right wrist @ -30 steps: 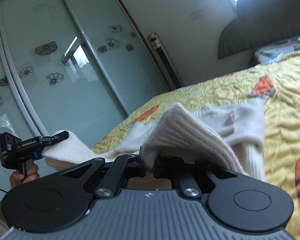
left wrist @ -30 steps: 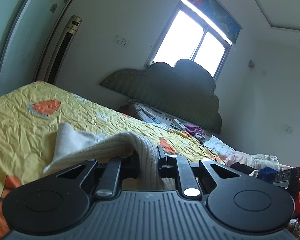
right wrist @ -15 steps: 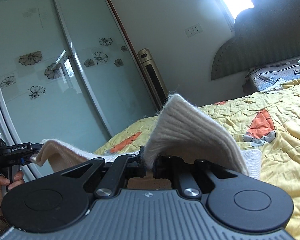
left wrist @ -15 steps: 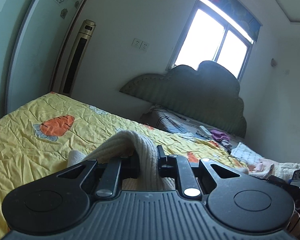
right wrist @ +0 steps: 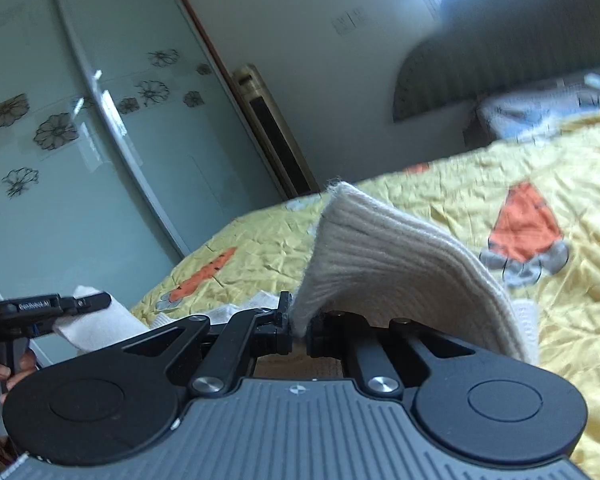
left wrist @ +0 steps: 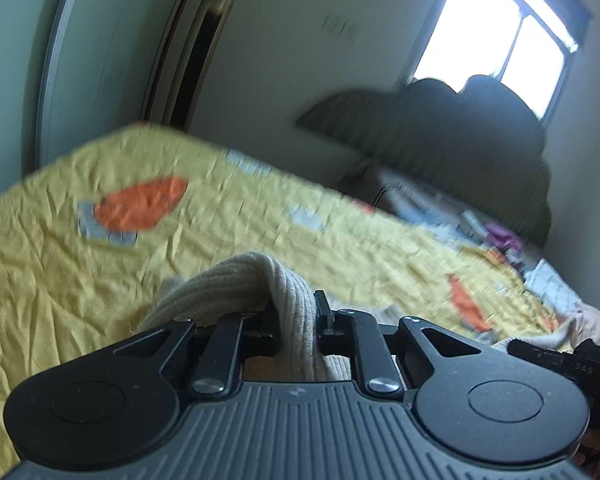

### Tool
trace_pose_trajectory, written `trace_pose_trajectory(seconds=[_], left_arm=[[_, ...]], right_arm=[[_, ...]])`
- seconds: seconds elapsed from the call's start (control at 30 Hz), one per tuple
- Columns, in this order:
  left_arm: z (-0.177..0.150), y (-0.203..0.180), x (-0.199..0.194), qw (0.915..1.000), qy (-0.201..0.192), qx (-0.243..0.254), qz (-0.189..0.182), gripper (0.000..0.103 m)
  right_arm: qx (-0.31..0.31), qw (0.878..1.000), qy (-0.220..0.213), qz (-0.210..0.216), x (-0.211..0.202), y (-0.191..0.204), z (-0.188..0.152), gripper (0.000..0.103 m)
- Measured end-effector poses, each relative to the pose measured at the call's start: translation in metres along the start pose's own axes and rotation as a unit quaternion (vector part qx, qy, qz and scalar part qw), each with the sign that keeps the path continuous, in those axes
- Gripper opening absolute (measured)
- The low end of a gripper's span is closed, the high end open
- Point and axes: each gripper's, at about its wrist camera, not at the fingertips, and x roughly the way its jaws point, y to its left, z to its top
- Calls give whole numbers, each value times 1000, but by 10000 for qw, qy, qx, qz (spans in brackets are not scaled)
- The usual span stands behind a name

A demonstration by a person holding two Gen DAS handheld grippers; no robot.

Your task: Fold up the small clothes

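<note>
Two grippers were in use, each clamped on the same cream ribbed knit garment (left wrist: 260,292); the left gripper (left wrist: 296,320) had its jaws closed on a bunched fold of the knit, which rose in a hump ahead of the fingers and ran back between them toward the camera; the right gripper (right wrist: 298,322) pinched a ribbed edge of the garment (right wrist: 384,264), which stood up in a peak above the jaws and draped away to the right over the gripper body. In the right wrist view the left gripper (right wrist: 96,302) appeared at the far left, held by a hand (right wrist: 0,372) and closed on a pale corner of the cloth; in the left wrist view part of the right gripper (left wrist: 556,360) showed at the right edge, its jaws not discernible there. The garment hung between the two grippers above a bed covered by a yellow quilt (left wrist: 100,272) printed with orange carrot shapes; whether any part of the knit touched the quilt could not be determined. Behind the bed stood a dark scalloped headboard (left wrist: 460,136) beneath a bright window (left wrist: 492,32); frosted sliding doors (right wrist: 60,140) with flower motifs lined the far side, with a tall standing air unit (right wrist: 276,132) beside them; both views were partly blurred.
</note>
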Motion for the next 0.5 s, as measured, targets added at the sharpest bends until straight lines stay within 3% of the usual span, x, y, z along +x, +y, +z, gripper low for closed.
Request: trace_pose_trajectory(seconds=[0.07,0.13,0.2,0.27,0.3,0.33,0.5], left_arm=[[-1,14,24,9983,448,-368,97,17],[-4,28,37,9943,700,-794,121,23],[-6,33,38,9932,629,-976,59,32],[-5,31,30,9946,375,-966,-33,51],[-4,30,25,9950,229,-970,-18,67],[-2,27,21,9952,67,-972,21,73],[6,24,3,9942,-435,-942,284,79]], right_arm=[[255,9993,212,-161,17,-11,-1,27],[249,9987,388,-214,31,-17,-6,63],[137,9983,478,-310,37,-17,-11,65],[54,9983,501,-306,37,-13,-16,66],[62,9982,508,-298,36,-12,-18,66],[91,9982,514,-282,35,-12,-18,66],[171,9985,507,-128,30,-4,-19,72]])
